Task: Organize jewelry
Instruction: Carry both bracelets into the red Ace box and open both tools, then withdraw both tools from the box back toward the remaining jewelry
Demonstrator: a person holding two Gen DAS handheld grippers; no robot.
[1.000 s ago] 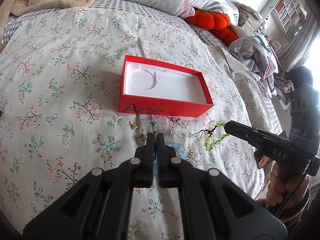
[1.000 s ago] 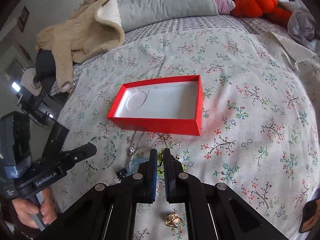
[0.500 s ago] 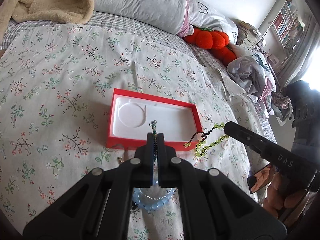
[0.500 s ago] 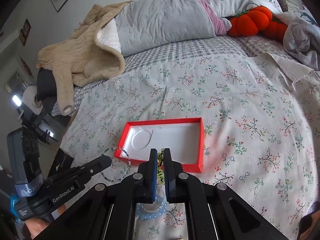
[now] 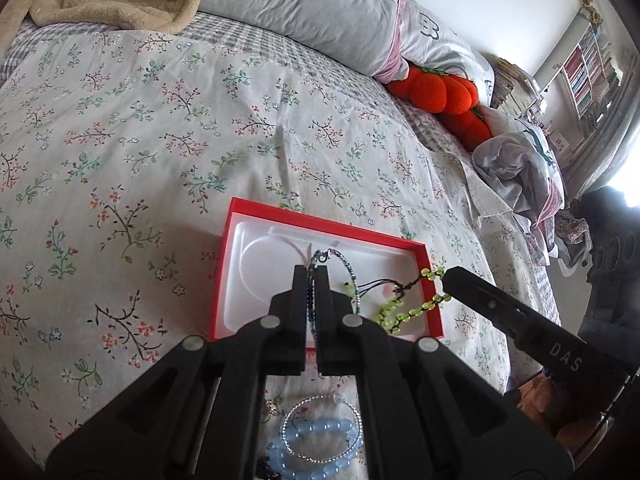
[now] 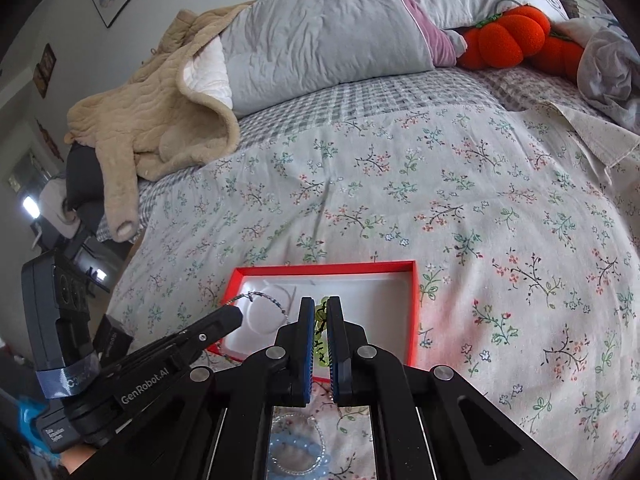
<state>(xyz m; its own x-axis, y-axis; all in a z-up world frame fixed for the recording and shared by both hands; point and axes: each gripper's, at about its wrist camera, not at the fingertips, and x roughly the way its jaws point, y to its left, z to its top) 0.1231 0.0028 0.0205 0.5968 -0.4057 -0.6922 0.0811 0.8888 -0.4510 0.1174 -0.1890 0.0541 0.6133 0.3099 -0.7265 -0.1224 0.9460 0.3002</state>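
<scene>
left gripper [image 5: 311, 271]: jaws clamped tight on thin blue-beaded bracelet [image 5: 347, 270], its loop hanging over red box [image 5: 332, 229] | right gripper [image 6: 319, 303]: jaws pinched on green-beaded bracelet [image 5: 416, 310], strand dangling above the box's white insert | on floral bedspread [image 5: 160, 140] near edge: pale blue bead bracelet [image 5: 320, 446]; silver bangle [image 5: 298, 420]

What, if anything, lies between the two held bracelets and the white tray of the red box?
Nothing visible. The green bead bracelet and the thin blue bead bracelet hang over the red box, whose tray is bare.
</scene>
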